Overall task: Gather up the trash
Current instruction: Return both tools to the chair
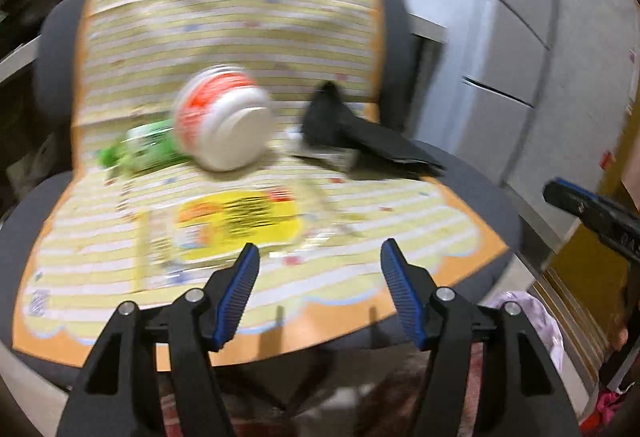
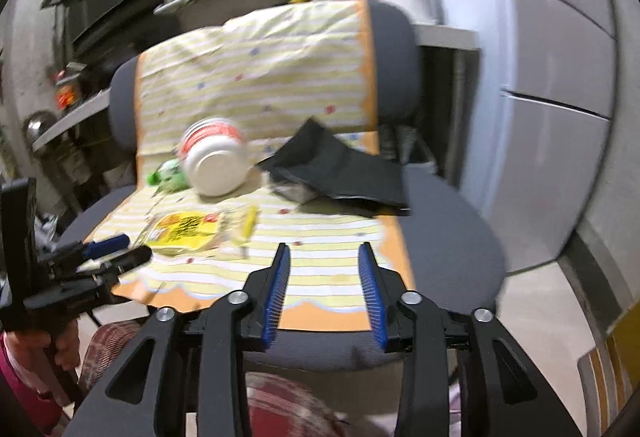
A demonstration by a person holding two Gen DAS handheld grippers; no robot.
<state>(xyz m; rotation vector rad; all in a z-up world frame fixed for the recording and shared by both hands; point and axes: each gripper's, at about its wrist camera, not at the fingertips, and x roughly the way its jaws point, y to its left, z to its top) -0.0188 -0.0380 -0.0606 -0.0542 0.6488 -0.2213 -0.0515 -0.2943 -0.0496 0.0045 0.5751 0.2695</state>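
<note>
On the grey office chair (image 2: 448, 249) draped with a striped yellow cloth (image 2: 332, 273) lies the trash: a white, red-labelled tub (image 2: 214, 161), tipped at the seat's back; a yellow wrapper (image 2: 182, 231) nearer the front edge; and a black bag (image 2: 340, 173) beside the tub. The left gripper (image 1: 320, 257) and right gripper (image 2: 324, 257) both hover wide open and empty at the chair's front. Approach stage, in my judgement; next comes closing on the wrapper.

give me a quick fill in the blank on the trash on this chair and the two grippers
1. The white and red round cup lies tipped on its ____.
2. The black plastic bag lies to the ____ of that cup.
3. The left gripper and the right gripper both have their jaws ____, holding nothing.
4. The yellow printed wrapper lies flat on the striped ____ covering the grey chair.

Missing words: side; right; open; cloth
</note>
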